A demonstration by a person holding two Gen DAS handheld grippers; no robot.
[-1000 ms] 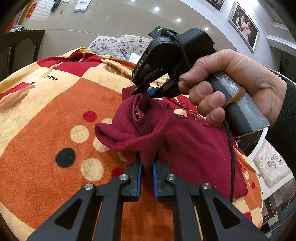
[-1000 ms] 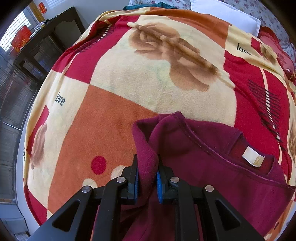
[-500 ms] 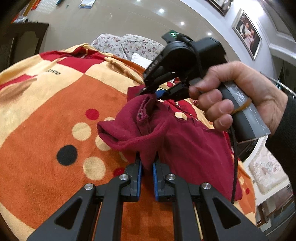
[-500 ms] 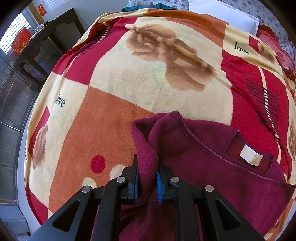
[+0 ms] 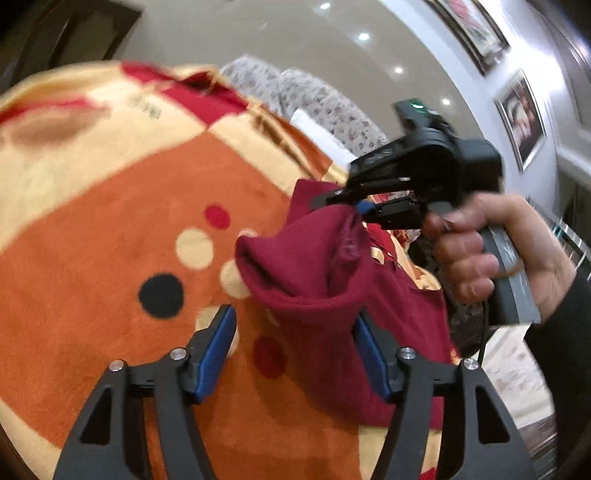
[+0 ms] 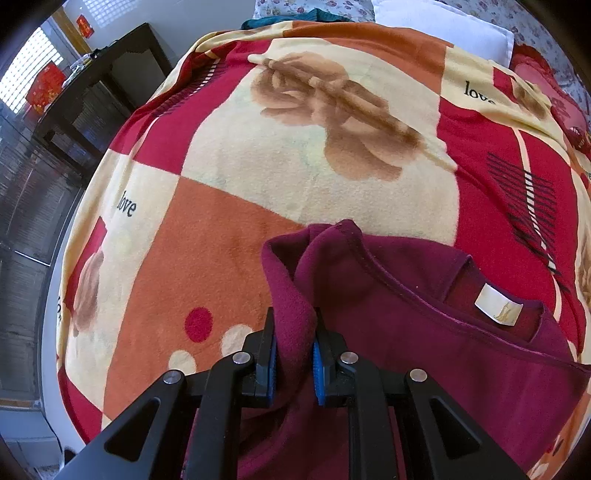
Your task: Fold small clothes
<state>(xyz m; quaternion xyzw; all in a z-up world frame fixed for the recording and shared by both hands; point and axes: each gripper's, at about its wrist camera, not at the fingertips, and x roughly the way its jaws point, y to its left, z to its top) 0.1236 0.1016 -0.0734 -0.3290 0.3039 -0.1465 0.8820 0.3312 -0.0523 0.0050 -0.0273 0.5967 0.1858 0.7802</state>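
Garment: dark red fleece top (image 6: 424, 332) on patchwork fleece blanket (image 6: 295, 155), bed
Left tool (image 5: 295, 354): jaws opening, cloth against its 3 o'clock pad only
Right tool (image 6: 294, 354): clenched on top's fold
Around: white pillow (image 6: 443, 26) 12 o'clock; dark cabinet (image 6: 92, 92) 10 o'clock

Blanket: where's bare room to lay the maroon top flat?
Free: the orange and cream blanket panels beyond the maroon top, out to the "love" print. Crowded: near edge, where the right gripper pinches the fold; the left gripper is opening beside it.

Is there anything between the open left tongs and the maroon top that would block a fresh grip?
Nothing visible. The left tongs are opening with the maroon top right beside one pad; only blanket lies beneath.
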